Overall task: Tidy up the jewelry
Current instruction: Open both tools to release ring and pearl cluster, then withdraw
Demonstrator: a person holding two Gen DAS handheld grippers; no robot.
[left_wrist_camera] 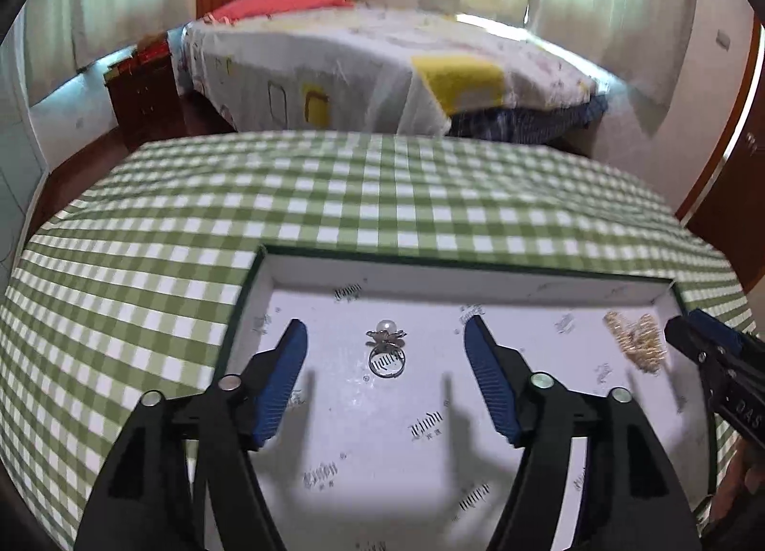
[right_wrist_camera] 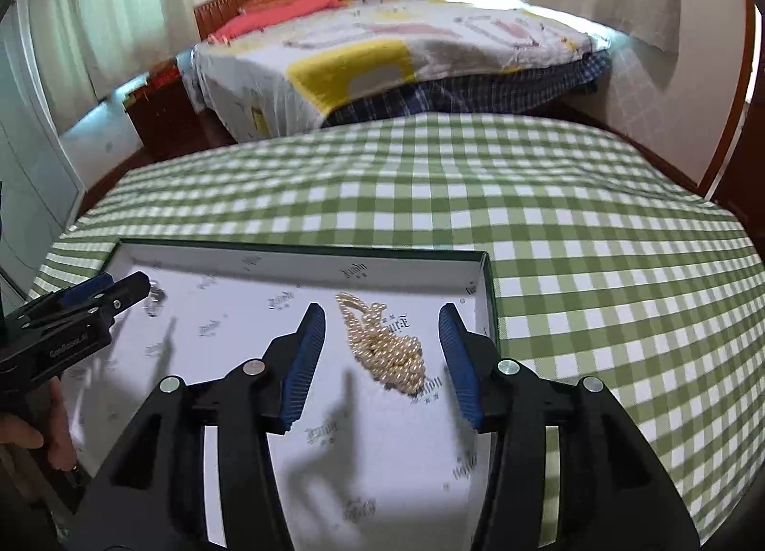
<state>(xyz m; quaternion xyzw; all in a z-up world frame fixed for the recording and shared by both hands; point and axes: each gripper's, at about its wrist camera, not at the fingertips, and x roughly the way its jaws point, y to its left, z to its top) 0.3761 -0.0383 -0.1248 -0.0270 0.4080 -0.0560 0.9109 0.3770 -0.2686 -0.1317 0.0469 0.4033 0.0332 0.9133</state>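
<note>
A shallow white box [left_wrist_camera: 478, 278] with printed lining and a dark green rim lies on the checked table; it also shows in the right wrist view [right_wrist_camera: 306, 259]. A silver ring with a pearl [left_wrist_camera: 387, 348] lies in its left part. My left gripper [left_wrist_camera: 385, 336] is open and empty, its fingers either side of the ring, above it. A bundled pearl necklace [right_wrist_camera: 387, 348] lies in the box's right part, also seen in the left wrist view [left_wrist_camera: 636, 340]. My right gripper [right_wrist_camera: 382, 319] is open and empty, its fingers either side of the necklace.
The table wears a green and white checked cloth [left_wrist_camera: 334, 197]. Beyond its far edge stands a bed [left_wrist_camera: 358, 63] with a patterned cover, a wooden nightstand [left_wrist_camera: 143, 92] to its left, and curtains behind.
</note>
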